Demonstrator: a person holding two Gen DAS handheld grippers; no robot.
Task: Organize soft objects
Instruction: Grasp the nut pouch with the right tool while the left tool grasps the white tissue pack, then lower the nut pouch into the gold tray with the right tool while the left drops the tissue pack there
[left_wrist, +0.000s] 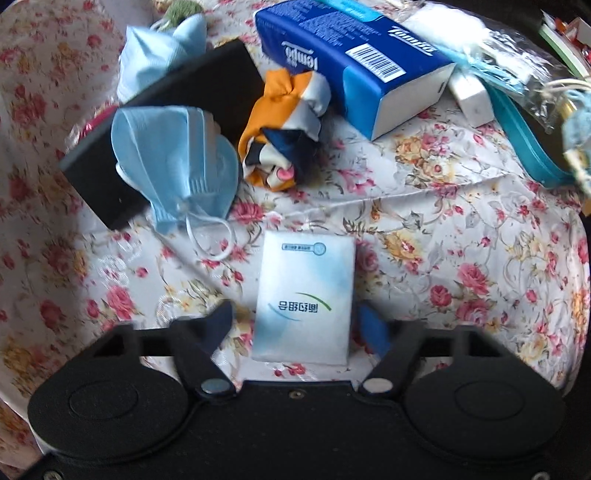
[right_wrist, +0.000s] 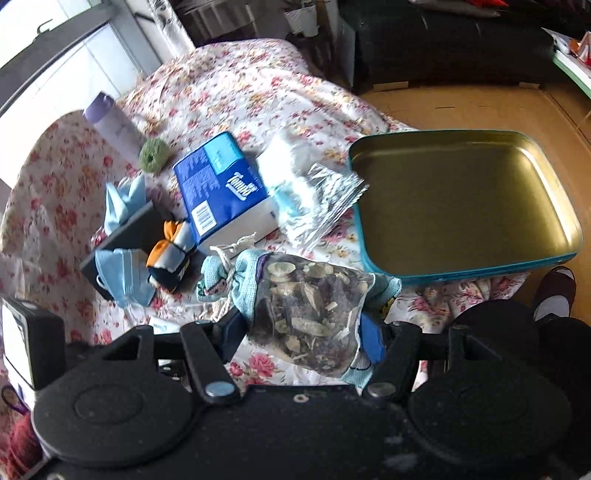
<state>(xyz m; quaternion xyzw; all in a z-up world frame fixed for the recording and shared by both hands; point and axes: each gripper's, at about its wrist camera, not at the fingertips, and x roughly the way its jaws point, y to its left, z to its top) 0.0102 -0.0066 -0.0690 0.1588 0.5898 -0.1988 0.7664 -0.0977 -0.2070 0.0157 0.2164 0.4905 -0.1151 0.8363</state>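
the right gripper (right_wrist: 301, 332) clamped a herb sachet (right_wrist: 310, 314); the open tin (right_wrist: 469, 271) lay at two o'clock. its slack plastic could slip. the left gripper (left_wrist: 295, 325) stood open around a tissue pack (left_wrist: 304, 295), which might skid on the floral cloth (left_wrist: 461, 240).

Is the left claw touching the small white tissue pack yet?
Apart. In the left wrist view the small white tissue pack lies on the floral cloth between the open fingers of the left claw, with cloth showing on both sides.

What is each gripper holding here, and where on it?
Right gripper pinches the sachet across its near end. Left gripper straddles the tissue pack, not touching.
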